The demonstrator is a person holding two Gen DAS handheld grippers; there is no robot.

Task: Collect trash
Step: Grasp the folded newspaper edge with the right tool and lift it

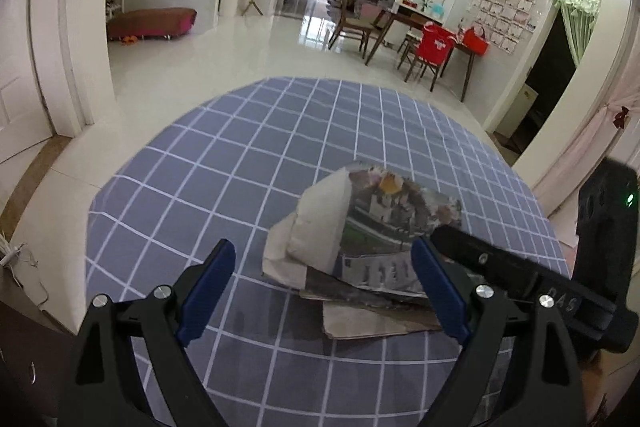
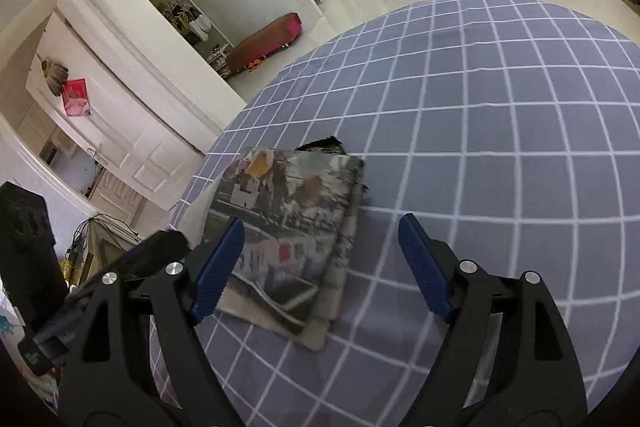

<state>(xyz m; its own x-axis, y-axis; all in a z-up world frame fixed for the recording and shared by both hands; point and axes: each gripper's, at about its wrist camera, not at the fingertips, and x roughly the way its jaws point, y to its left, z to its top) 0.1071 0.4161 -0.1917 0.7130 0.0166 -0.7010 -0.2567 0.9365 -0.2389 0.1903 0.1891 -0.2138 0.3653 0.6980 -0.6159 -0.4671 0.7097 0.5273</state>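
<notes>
A: Start close in. What are the 2 grippers doing?

B: The left gripper (image 1: 324,291) has its jaws spread wide with nothing between the pads. The folded newspaper (image 1: 360,247) lies just past its fingertips. The right gripper (image 2: 320,263) is also wide and empty, and the paper's near corner sits in the gap between its blue pads (image 2: 218,269) without either pad pressing on it. In the left wrist view the right gripper's body pokes in from the right, just beside the paper.

A: And where does the paper lie?

B: Flat on the blue checked tablecloth (image 1: 224,163), toward the near side of the round table. It's a loosely folded bundle, 1 flap lifted into a peak, with a small dark scrap (image 2: 324,145) showing at its far edge; I can't tell what that is.

A: How will it handle?

B: My guess is light and limp. Thin sheets will sag and may slide apart if pinched by 1 layer. It's not fragile, though it could tear. I'd take it across the thick folded edge nearest the grippers, so all layers are caught together, with the 2nd gripper steadying the loose flap.

A: Anything beyond?

B: Shiny tiled floor, then a dining table with chairs (image 1: 416,39) well away.
</notes>
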